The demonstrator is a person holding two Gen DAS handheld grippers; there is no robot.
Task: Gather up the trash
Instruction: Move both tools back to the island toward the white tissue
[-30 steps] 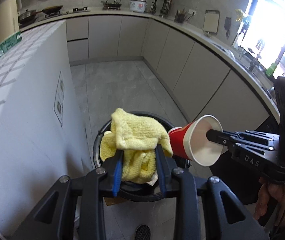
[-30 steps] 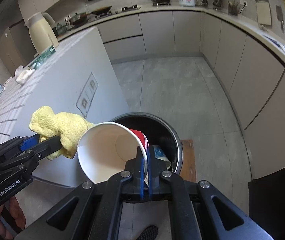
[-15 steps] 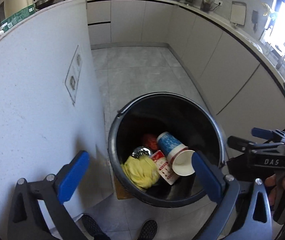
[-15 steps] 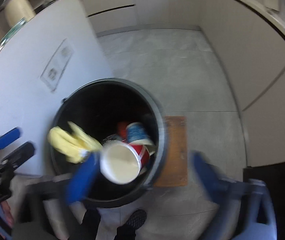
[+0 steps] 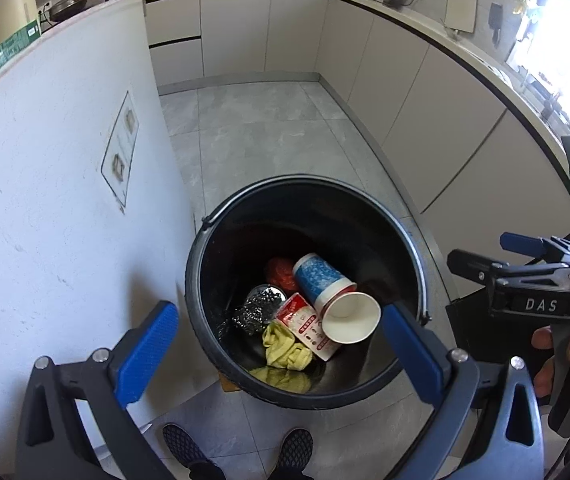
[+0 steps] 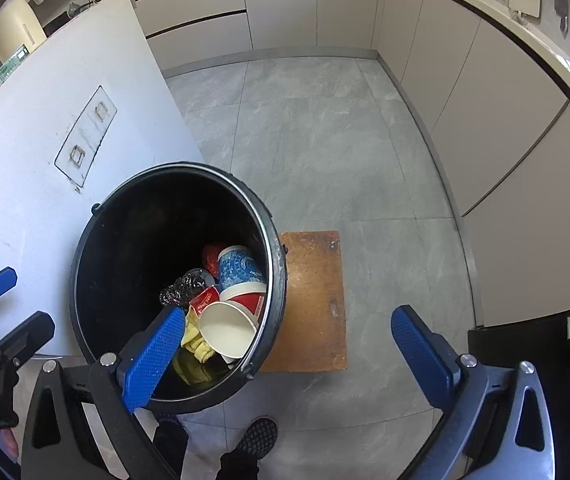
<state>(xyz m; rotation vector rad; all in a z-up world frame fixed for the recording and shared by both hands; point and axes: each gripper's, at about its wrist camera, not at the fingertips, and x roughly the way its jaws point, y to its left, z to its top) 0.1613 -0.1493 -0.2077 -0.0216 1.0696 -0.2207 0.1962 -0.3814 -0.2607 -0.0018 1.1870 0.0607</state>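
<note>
A black round bin (image 5: 205, 280) (image 6: 85, 264) stands on the floor beside a white counter panel. Inside lie a yellow cloth (image 5: 285, 350) (image 6: 195, 344), a red paper cup (image 5: 305, 326) (image 6: 245, 306) on its side, a blue paper cup (image 5: 319, 278) (image 6: 241, 268), a steel scourer (image 5: 257, 310) (image 6: 177, 290) and other scraps. My left gripper (image 5: 277, 344) hangs open over the bin with nothing between its blue pads. My right gripper (image 6: 289, 348) is open too, over the bin's right rim, holding nothing; the left wrist view shows it at the right (image 5: 485, 256).
A white counter panel (image 5: 45, 200) rises left of the bin. An orange-brown board (image 6: 313, 300) lies on the grey tile floor under the bin's right side. Beige cabinets (image 6: 505, 140) curve along the right. The person's dark shoes (image 5: 237, 452) stand at the bottom edge.
Both grippers opened wide. The yellow cloth left the left gripper and the red cup left the right one; both now lie in the bin. Both views tilted down over the bin.
</note>
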